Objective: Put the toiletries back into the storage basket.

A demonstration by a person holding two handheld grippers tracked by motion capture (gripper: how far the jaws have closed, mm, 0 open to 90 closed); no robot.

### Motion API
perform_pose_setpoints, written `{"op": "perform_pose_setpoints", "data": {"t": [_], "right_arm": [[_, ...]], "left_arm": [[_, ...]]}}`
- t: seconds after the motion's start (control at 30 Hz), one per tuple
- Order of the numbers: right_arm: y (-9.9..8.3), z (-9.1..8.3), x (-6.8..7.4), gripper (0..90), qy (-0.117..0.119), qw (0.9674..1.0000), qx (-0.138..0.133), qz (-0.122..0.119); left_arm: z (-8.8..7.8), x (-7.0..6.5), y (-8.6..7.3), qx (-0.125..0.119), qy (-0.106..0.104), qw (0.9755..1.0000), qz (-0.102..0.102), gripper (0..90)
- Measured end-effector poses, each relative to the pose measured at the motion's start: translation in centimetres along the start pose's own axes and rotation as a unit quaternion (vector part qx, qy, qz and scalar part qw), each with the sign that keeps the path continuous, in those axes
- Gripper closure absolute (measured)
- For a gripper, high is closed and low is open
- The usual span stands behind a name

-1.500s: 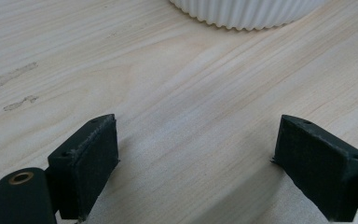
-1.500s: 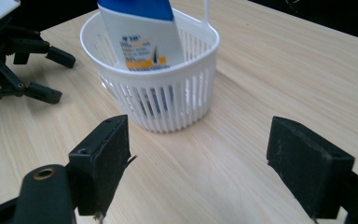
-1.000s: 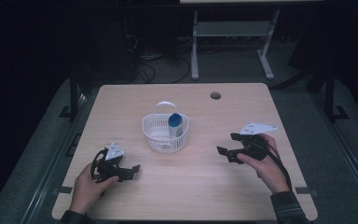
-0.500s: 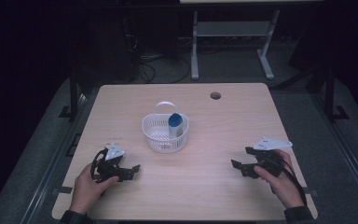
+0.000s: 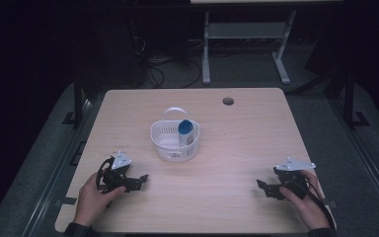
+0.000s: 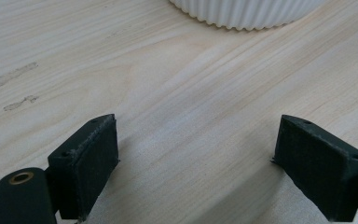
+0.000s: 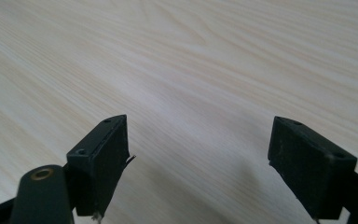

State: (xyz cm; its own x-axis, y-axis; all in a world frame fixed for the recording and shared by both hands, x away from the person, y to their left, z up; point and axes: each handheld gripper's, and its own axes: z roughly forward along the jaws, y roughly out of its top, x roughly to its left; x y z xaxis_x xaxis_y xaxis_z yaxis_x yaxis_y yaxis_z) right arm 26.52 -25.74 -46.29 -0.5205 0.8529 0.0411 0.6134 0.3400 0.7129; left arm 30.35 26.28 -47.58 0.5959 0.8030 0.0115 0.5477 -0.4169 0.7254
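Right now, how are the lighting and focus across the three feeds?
High view: table lit, surroundings nearly black, white basket readable. Left gripper view: wood grain sharp, jaws cast soft shadows, basket wall bright at top. Right gripper view: near grain crisp, far grain softens.

The worktop is light beige wood with fine grain lines, and it has one dark round hole. The basket is white, with a ribbed wall and a white handle. Inside it stands a bottle with a blue cap and a pale body. The left claw is black, with a light grey plate on top. The right claw is also black, with the same grey plate. The floor is dark grey.
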Motion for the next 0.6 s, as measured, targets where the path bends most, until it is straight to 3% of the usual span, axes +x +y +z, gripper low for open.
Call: {"op": "perform_pose_setpoints", "data": {"t": [0.2, 0.6], "right_arm": [[-0.9, 0.8, -0.9, 18.3, -0.028, 0.9994, 0.018, -0.004], [-1.6, 0.9, -1.5, 15.8, -0.02, 0.9997, -0.004, 0.01]], "left_arm": [[0.0, 0.0, 0.0, 0.0, 0.0, 1.0, 0.0, 12.7], [0.0, 0.0, 0.0, 0.0, 0.0, 1.0, 0.0, 12.7]]}}
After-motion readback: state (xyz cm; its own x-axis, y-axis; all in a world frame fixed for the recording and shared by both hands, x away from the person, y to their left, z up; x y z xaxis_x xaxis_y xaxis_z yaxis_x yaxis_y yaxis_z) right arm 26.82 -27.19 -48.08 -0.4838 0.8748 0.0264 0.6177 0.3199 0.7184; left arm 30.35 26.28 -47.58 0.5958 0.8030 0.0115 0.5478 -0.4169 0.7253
